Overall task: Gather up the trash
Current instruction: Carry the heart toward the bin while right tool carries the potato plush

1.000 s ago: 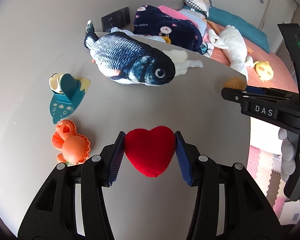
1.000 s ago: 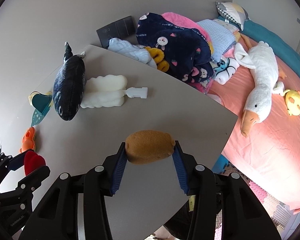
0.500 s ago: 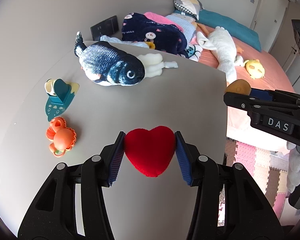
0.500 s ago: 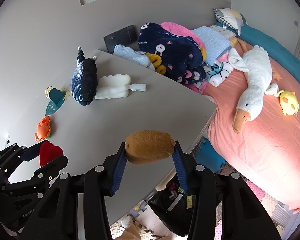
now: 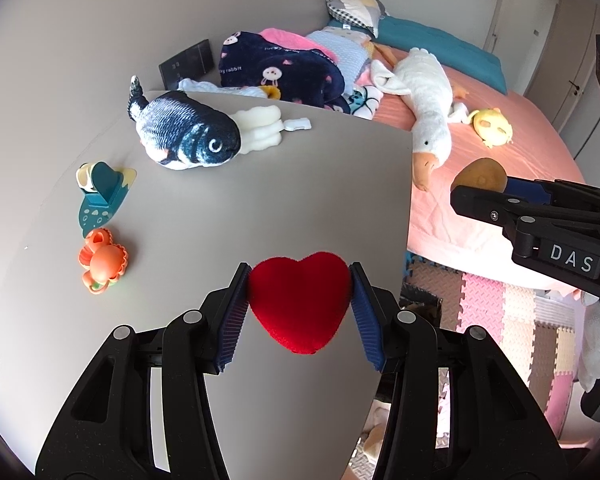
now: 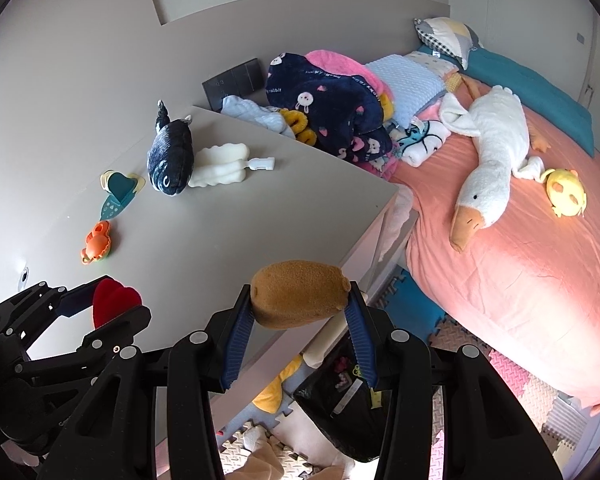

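Left gripper (image 5: 299, 300), seen along its fingers, is clamped on a red plush heart (image 5: 299, 301), the blue ribbed pads pressing its two lobes. The heart is held above the near part of the grey table (image 5: 320, 184), close to the table's right edge.

Right gripper (image 6: 299, 304) is closed on a brown potato-shaped plush (image 6: 298, 298), gripped at its two ends and lying crosswise between the fingers. It hangs over the near right corner of the table, partly past the edge; a black bag (image 6: 340, 404) lies on the foam floor mats (image 6: 512, 384) below and just beyond that corner. In the left wrist view the same plush shows at the tip of the right gripper, to the right of the table and in front of the pink bed (image 5: 512, 136).

On the far left of the table lie a blue plush fish (image 5: 186, 136), a cream ribbed item (image 5: 260, 128) touching its head on the right, a teal and yellow toy (image 5: 102, 192) nearer, and an orange crab toy (image 5: 102, 266) nearest. These four are well apart from both grippers.

On the bed lie a white plush goose (image 6: 488, 160), a small yellow plush (image 6: 566, 194) to its right, and a heap of blankets (image 6: 332, 108) at the far end of the table.
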A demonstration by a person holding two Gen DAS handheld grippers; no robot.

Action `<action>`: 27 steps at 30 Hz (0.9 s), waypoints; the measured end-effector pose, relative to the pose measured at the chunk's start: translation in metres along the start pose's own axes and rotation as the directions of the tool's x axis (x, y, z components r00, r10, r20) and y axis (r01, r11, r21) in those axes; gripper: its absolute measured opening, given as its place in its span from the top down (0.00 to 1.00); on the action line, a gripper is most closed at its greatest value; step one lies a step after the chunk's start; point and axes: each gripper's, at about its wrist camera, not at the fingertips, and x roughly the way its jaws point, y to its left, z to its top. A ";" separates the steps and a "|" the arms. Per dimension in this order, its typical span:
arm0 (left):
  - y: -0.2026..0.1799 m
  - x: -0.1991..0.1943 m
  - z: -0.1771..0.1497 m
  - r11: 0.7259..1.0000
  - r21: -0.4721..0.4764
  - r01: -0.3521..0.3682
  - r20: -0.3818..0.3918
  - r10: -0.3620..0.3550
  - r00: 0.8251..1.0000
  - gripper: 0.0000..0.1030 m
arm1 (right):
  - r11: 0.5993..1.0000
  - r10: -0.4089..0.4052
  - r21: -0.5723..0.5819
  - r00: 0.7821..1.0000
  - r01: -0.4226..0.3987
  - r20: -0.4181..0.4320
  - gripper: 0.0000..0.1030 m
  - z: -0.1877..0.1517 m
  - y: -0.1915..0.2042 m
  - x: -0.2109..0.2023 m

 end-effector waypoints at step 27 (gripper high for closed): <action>-0.100 0.005 0.007 0.987 0.127 0.095 -0.004 -0.096 0.995 0.53 | 0.989 -0.096 0.115 0.995 0.093 0.019 0.54 -0.038 -0.088 -0.048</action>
